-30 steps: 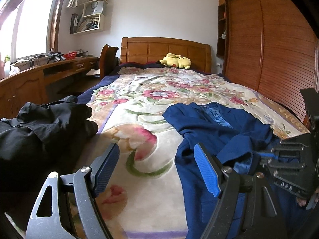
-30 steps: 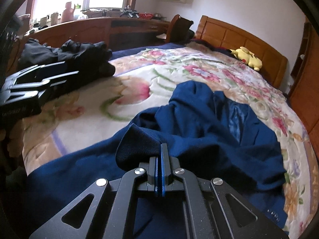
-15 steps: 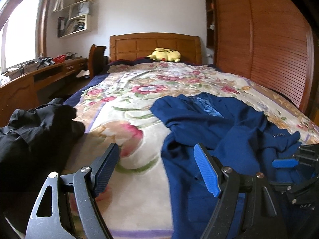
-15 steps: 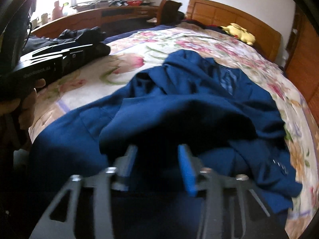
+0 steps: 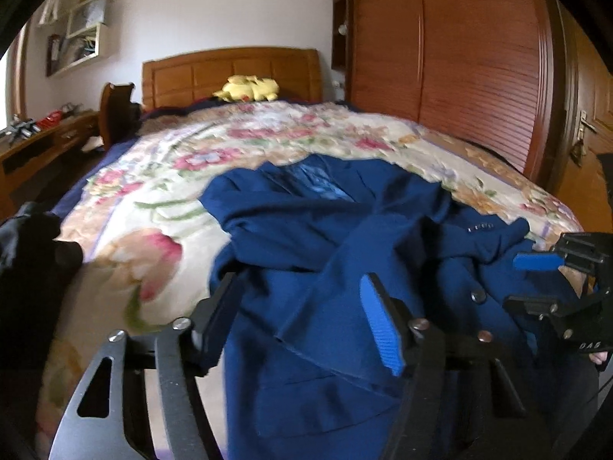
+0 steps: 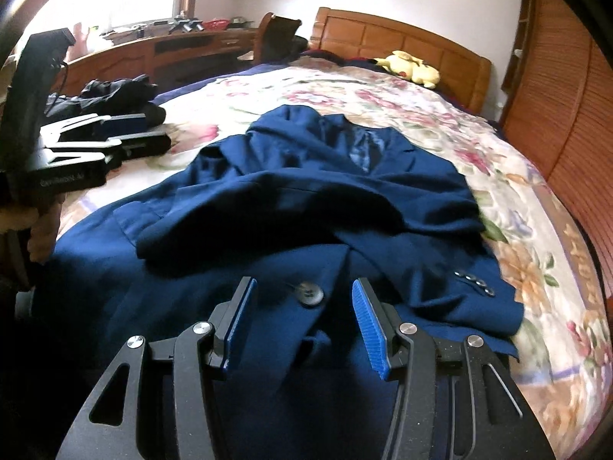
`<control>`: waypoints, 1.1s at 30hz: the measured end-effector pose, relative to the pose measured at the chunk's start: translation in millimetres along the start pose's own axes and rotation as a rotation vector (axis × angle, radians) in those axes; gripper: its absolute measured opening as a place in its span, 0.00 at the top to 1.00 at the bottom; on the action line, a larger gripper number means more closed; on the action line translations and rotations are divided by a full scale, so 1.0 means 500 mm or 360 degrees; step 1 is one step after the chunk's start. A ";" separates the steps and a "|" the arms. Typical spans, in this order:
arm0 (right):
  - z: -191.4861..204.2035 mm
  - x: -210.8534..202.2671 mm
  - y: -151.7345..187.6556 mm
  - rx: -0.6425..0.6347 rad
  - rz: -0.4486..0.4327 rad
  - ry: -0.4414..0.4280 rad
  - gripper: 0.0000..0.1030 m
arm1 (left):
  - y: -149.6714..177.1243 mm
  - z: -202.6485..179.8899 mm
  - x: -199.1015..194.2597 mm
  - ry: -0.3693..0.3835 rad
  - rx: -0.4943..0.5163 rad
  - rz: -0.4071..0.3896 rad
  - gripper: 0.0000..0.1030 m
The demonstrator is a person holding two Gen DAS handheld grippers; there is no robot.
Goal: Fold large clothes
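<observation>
A navy blue suit jacket (image 6: pixel 325 199) lies face up on the floral bedspread (image 6: pixel 440 115), collar toward the headboard, both sleeves crossed over its front. It also shows in the left wrist view (image 5: pixel 325 237). My right gripper (image 6: pixel 302 306) is open and empty, just above the jacket's lower front near a dark button (image 6: pixel 308 293). My left gripper (image 5: pixel 299 318) is open and empty over the jacket's lower left edge. The right gripper also shows at the right of the left wrist view (image 5: pixel 548 280), and the left gripper at the left of the right wrist view (image 6: pixel 130 130).
A pile of black clothes (image 6: pixel 115 96) lies at the bed's left edge, also in the left wrist view (image 5: pixel 27 260). A yellow plush toy (image 5: pixel 247 88) sits by the wooden headboard (image 5: pixel 230 73). A desk (image 6: pixel 161 50) and chair stand left, a wooden wardrobe (image 5: pixel 479 76) right.
My right gripper let go of the blue sleeve, which now lies across the jacket front, and drew back toward the hem. My left gripper moved right, over the jacket's left edge.
</observation>
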State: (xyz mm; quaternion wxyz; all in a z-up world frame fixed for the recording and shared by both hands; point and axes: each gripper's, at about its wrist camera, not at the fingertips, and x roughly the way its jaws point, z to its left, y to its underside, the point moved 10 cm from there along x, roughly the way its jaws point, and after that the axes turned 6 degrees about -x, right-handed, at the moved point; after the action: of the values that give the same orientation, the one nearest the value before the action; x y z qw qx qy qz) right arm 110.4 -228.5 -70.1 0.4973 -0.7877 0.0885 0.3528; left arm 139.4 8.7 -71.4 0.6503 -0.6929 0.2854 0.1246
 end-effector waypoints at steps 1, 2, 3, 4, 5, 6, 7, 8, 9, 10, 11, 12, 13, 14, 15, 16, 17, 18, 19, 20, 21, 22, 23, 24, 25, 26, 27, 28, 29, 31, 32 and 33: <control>-0.003 -0.003 0.006 0.0006 -0.0002 0.0008 0.48 | 0.005 -0.003 0.009 0.0003 0.0002 0.0025 0.40; -0.007 -0.003 0.010 0.0011 -0.0004 0.0014 0.48 | 0.015 -0.006 0.024 0.0008 0.0004 0.0071 0.40; -0.008 -0.006 0.013 0.0018 -0.0008 0.0021 0.48 | 0.022 -0.007 0.033 0.0005 0.0007 0.0101 0.40; -0.010 -0.009 0.016 0.0024 -0.0012 0.0026 0.48 | 0.028 -0.006 0.042 -0.0004 0.0010 0.0129 0.40; -0.012 -0.011 0.018 0.0030 -0.0017 0.0031 0.48 | 0.036 -0.005 0.051 -0.0017 0.0012 0.0159 0.40; -0.014 -0.013 0.021 0.0035 -0.0021 0.0035 0.48 | 0.044 -0.004 0.061 -0.0025 0.0017 0.0194 0.40; -0.016 -0.015 0.024 0.0041 -0.0025 0.0040 0.48 | 0.050 -0.004 0.068 -0.0029 0.0020 0.0220 0.40; -0.022 -0.019 0.029 0.0047 -0.0029 0.0045 0.48 | 0.060 -0.002 0.076 -0.0035 0.0022 0.0256 0.40; -0.025 -0.019 0.032 0.0057 -0.0032 0.0050 0.48 | 0.067 -0.001 0.081 -0.0040 0.0025 0.0280 0.40; -0.028 -0.020 0.035 0.0068 -0.0033 0.0051 0.48 | 0.073 -0.001 0.085 -0.0045 0.0027 0.0300 0.40; -0.032 -0.020 0.037 0.0081 -0.0036 0.0051 0.48 | 0.079 0.001 0.090 -0.0050 0.0025 0.0321 0.40; -0.037 -0.018 0.036 0.0096 -0.0039 0.0053 0.48 | 0.083 0.002 0.091 -0.0053 0.0021 0.0332 0.40; -0.041 -0.017 0.037 0.0109 -0.0041 0.0058 0.47 | 0.086 0.004 0.093 -0.0055 0.0017 0.0342 0.40; -0.046 -0.016 0.040 0.0125 -0.0045 0.0062 0.46 | 0.089 0.004 0.096 -0.0052 0.0012 0.0358 0.40; -0.051 -0.015 0.041 0.0141 -0.0050 0.0064 0.45 | 0.095 0.005 0.099 -0.0045 0.0005 0.0382 0.40; -0.057 -0.017 0.043 0.0156 -0.0054 0.0067 0.44 | 0.099 0.006 0.104 -0.0039 0.0002 0.0400 0.40; -0.064 -0.019 0.047 0.0170 -0.0058 0.0071 0.44 | 0.105 0.005 0.107 -0.0031 -0.0006 0.0418 0.40; -0.068 -0.020 0.051 0.0185 -0.0059 0.0074 0.44 | 0.107 0.005 0.109 -0.0023 -0.0014 0.0427 0.40; -0.071 -0.022 0.055 0.0197 -0.0057 0.0076 0.44 | 0.108 0.006 0.110 -0.0011 -0.0028 0.0434 0.40; -0.073 -0.023 0.057 0.0206 -0.0056 0.0078 0.44 | 0.111 0.008 0.113 0.0010 -0.0060 0.0447 0.41; -0.075 -0.025 0.062 0.0213 -0.0054 0.0081 0.44 | 0.112 0.008 0.114 0.0028 -0.0080 0.0453 0.47; -0.077 -0.028 0.066 0.0218 -0.0052 0.0084 0.44 | 0.113 0.006 0.114 0.0051 -0.0094 0.0460 0.50; -0.080 -0.032 0.070 0.0224 -0.0051 0.0087 0.44 | 0.114 0.004 0.114 0.0069 -0.0100 0.0463 0.54; -0.082 -0.036 0.075 0.0231 -0.0051 0.0089 0.44 | 0.113 0.000 0.111 0.0073 -0.0096 0.0457 0.65; -0.085 -0.041 0.079 0.0237 -0.0052 0.0091 0.44 | 0.113 -0.003 0.109 0.0078 -0.0089 0.0452 0.72; -0.087 -0.047 0.084 0.0246 -0.0055 0.0093 0.44 | 0.114 -0.011 0.105 0.0096 -0.0067 0.0444 0.84; -0.087 -0.054 0.085 0.0253 -0.0059 0.0091 0.44 | 0.113 -0.014 0.104 0.0091 -0.0051 0.0439 0.86; -0.087 -0.061 0.088 0.0261 -0.0068 0.0082 0.44 | 0.112 -0.013 0.102 0.0083 -0.0046 0.0432 0.92; -0.089 -0.068 0.091 0.0268 -0.0075 0.0074 0.44 | 0.109 -0.013 0.097 0.0071 -0.0044 0.0412 0.96; -0.094 -0.083 0.098 0.0280 -0.0088 0.0081 0.44 | 0.094 -0.010 0.082 0.0064 -0.0051 0.0350 0.97; -0.096 -0.091 0.102 0.0285 -0.0097 0.0085 0.44 | 0.083 -0.006 0.071 0.0051 -0.0055 0.0312 0.97; -0.098 -0.101 0.106 0.0293 -0.0107 0.0086 0.44 | 0.067 -0.001 0.054 0.0019 -0.0051 0.0250 0.97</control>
State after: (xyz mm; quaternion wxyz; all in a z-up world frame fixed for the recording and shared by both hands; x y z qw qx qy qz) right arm 70.3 -306.8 -63.3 0.5765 -0.7503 0.1075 0.3051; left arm 142.3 2.4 -113.8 0.6256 -0.6795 0.3407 0.1755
